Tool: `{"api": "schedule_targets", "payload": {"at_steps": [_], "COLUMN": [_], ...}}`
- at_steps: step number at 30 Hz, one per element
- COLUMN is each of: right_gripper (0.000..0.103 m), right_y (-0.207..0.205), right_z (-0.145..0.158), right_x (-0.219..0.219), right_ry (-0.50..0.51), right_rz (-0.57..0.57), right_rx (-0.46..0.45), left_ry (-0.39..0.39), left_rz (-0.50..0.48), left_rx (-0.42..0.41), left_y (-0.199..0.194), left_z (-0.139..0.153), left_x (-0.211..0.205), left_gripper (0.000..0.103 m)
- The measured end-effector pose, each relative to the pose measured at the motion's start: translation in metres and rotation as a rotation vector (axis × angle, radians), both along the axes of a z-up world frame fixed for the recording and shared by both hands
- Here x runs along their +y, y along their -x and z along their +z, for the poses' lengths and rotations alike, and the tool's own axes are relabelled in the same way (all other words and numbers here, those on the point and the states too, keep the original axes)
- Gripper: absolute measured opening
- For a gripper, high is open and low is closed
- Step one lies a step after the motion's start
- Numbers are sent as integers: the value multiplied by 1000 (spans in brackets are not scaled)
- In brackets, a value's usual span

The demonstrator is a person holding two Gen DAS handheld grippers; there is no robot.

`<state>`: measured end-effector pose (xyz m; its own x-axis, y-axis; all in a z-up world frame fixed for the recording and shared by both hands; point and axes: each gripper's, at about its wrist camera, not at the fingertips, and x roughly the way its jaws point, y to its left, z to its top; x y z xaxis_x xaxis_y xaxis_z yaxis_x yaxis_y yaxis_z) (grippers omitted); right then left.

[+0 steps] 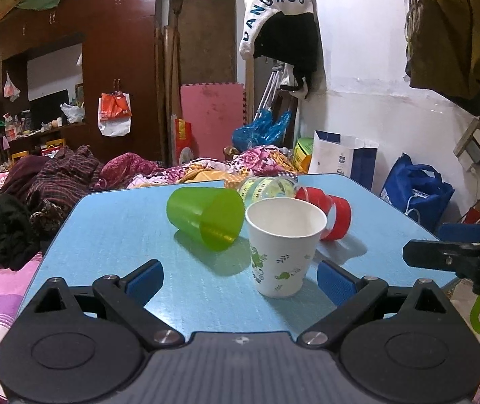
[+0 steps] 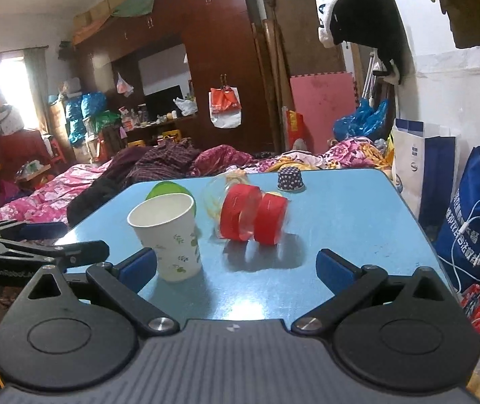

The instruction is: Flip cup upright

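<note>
A white paper cup (image 1: 285, 245) with green prints stands upright on the blue table (image 1: 112, 235); it also shows in the right wrist view (image 2: 169, 235). A green plastic cup (image 1: 206, 217) lies on its side behind it, mostly hidden in the right wrist view (image 2: 160, 188). A clear cup with red bands (image 2: 250, 215) lies on its side, also in the left wrist view (image 1: 332, 215). My left gripper (image 1: 240, 281) is open and empty, just short of the paper cup. My right gripper (image 2: 236, 267) is open and empty, near the table's front edge.
A small dark dotted cup (image 2: 290, 179) sits upside down at the table's far side. A clear patterned bottle (image 1: 266, 187) lies behind the cups. A bed with clothes (image 2: 105, 175) is to the left. Bags (image 2: 475, 208) stand to the right by the wall.
</note>
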<state>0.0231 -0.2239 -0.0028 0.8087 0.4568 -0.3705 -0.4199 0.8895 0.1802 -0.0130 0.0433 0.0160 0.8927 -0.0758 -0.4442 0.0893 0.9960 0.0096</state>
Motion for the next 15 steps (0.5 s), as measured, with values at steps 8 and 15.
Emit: {"api": "schedule_targets", "payload": {"at_steps": [8,15], "right_gripper": [102,102], "right_y": [0,2], "right_z": [1,1], "right_x": [-3,-7], "right_ry": [-2,-12], "right_rz": [4,5], "right_rx": [-8,-22], "left_ry": [-2,-4], "left_rz": [-3,6], "left_rx": [12,1], "left_y": [-1,0], "left_z": [-3,-1], "left_x": [-4,-4], "left_gripper": [99,99]}}
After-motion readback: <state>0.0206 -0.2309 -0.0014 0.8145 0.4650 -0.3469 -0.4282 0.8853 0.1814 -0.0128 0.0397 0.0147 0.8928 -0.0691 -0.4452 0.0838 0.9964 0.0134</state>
